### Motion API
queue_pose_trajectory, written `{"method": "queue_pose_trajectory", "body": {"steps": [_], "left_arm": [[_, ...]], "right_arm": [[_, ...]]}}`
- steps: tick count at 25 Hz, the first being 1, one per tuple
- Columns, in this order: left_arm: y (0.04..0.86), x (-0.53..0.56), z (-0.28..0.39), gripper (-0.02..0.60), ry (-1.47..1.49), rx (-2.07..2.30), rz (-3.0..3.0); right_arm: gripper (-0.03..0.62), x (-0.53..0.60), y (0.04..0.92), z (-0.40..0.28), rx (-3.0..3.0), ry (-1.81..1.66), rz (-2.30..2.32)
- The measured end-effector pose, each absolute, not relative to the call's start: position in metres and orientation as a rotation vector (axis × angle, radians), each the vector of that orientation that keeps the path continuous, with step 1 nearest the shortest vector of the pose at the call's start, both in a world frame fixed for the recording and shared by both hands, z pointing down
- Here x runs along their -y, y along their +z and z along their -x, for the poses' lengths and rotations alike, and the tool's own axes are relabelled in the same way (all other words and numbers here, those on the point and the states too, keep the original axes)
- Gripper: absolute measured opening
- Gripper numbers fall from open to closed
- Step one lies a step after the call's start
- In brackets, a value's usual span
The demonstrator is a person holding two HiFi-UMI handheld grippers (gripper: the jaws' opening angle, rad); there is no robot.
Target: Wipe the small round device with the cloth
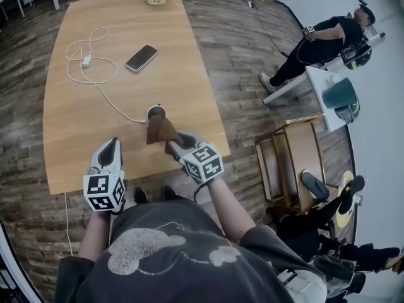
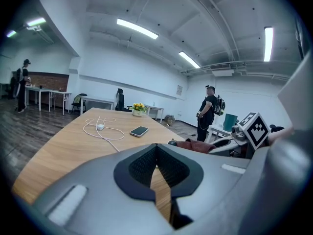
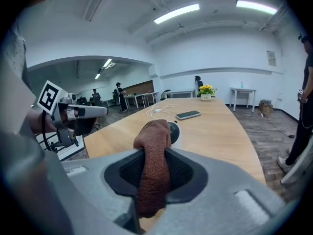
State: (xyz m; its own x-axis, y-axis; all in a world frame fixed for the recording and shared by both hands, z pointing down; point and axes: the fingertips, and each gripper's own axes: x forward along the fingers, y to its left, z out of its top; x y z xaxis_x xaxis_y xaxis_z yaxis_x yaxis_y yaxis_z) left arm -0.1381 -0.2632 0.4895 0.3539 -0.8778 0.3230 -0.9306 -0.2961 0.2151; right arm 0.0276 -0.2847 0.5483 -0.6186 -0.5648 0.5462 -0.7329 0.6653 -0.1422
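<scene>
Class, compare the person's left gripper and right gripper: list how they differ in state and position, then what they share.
1. The right gripper has its jaws clamped on a brown cloth; the left gripper has its jaws together with nothing between them.
2. The right gripper reaches further in, with its cloth at the round device; the left gripper sits back near the table edge.

Both are grey and are over the same table.
</scene>
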Motion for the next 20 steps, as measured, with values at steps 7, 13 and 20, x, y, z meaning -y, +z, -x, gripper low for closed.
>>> {"method": "queue_pose_trajectory", "body": {"steps": [7,13,20], "left_arm": [[0.493,0.25,0.133,0.018,0.229,1.622,-2.232],[0.494,0.241,0.138,0.018,0.254,1.655,-2.197],[0.498,0.236,0.137,0.018,0.266,1.668,-2.176]], "right_arm": [[0.083,0.289,0.573,-0.016,2.365,0.536,-0.92],[0.083,0.291,0.598,-0.019,2.273,0.594,-0.899],[0.083,0.281,0.618,-0.027,2.186,0.658,-0.865]]}}
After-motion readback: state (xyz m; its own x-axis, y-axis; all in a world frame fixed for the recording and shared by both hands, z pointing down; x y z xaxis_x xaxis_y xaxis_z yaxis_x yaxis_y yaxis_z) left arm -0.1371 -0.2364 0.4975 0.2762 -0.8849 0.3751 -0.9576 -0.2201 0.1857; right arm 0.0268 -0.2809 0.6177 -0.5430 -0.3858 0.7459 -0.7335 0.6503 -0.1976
